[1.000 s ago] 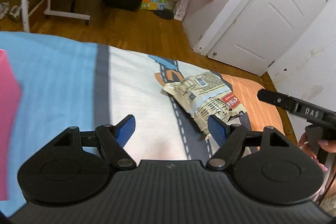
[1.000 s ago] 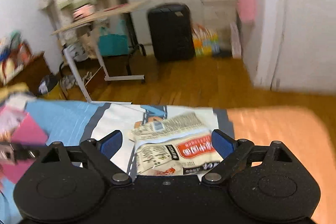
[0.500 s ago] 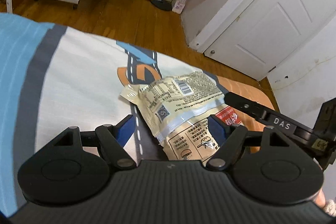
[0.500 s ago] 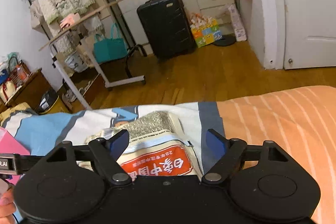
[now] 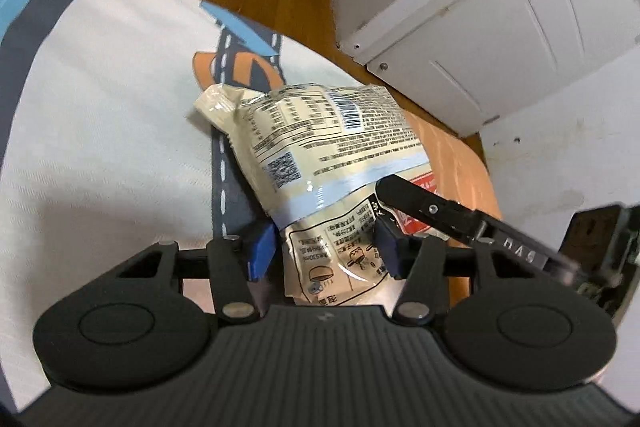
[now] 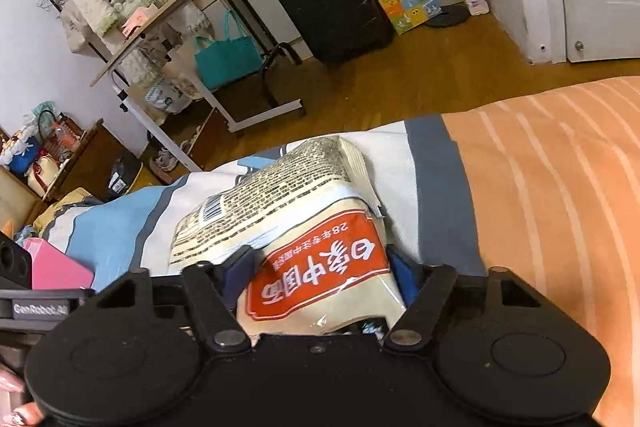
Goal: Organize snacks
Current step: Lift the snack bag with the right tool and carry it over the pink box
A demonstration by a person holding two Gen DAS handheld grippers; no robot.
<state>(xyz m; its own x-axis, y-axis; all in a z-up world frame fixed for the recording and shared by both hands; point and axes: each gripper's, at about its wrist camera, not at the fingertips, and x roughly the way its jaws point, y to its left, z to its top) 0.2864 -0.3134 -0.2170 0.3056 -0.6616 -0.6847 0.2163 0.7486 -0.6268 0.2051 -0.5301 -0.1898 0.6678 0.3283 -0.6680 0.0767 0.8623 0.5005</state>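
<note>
Now both grippers have been lowered onto the snack bags on the bedsheet; left gripper and right gripper jaws just closing, half-open, each bracketing the lower bag. Firm grip cannot be told.

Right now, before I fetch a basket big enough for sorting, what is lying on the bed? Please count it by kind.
snack bag: 2, one lying partly over the other
pink box: 1, off at the left edge of the right wrist view
Total: 3
</note>
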